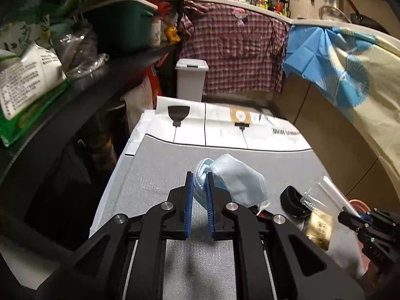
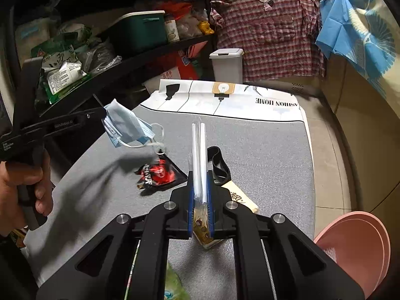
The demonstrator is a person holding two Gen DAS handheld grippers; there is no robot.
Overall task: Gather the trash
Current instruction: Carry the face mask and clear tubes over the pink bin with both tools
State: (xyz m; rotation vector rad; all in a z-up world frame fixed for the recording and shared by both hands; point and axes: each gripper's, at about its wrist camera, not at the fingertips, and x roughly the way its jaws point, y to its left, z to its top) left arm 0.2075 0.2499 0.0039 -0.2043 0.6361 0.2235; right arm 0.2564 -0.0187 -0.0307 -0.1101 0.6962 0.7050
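Note:
My left gripper (image 1: 200,178) is shut on a crumpled light-blue face mask (image 1: 237,182), held above the grey mat (image 1: 155,175). The right wrist view shows that mask (image 2: 125,125) hanging from the left gripper (image 2: 105,115), its ear loops dangling. My right gripper (image 2: 200,178) is shut on a clear packet with white straws (image 2: 199,150) and a gold printed end. From the left wrist view the same packet (image 1: 322,200) sticks out of the right gripper (image 1: 350,216). A red-and-black snack wrapper (image 2: 160,172), a black band (image 2: 218,165) and a beige packet (image 2: 240,197) lie on the mat.
A white lidded bin (image 2: 226,65) stands beyond the mat by a hanging checked shirt (image 2: 270,32). A crowded black shelf (image 2: 125,57) runs along the left. A pink basin (image 2: 355,247) sits on the floor at the right. A person's hand (image 2: 15,185) grips the left tool.

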